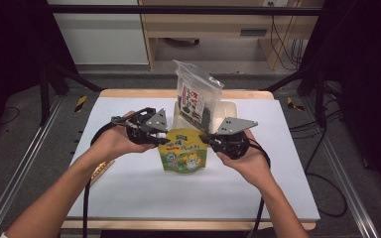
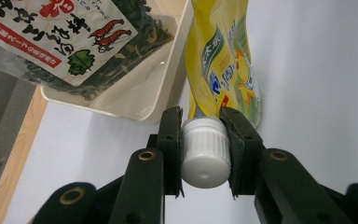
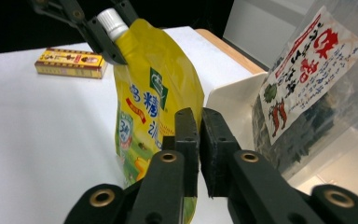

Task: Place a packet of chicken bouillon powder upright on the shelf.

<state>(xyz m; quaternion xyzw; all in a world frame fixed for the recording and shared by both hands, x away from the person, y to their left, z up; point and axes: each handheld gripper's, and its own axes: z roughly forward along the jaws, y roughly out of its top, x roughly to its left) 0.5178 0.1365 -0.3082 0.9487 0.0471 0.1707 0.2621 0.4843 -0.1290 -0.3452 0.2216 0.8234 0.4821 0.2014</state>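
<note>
A yellow spout pouch with green print hangs upright over the white table, in front of the tray. My left gripper is shut on its ribbed white cap, one jaw on each side. The right gripper view has that cap at the top of the pouch. My right gripper is at the pouch's upper right edge. Its jaws stand almost together with a thin gap, and I see nothing pressed between them. The pouch's edge runs just behind the left jaw.
A clear bag of dark dried seaweed stands in a white tray at the back of the table, close behind the pouch. A flat yellow box lies near the table's left edge.
</note>
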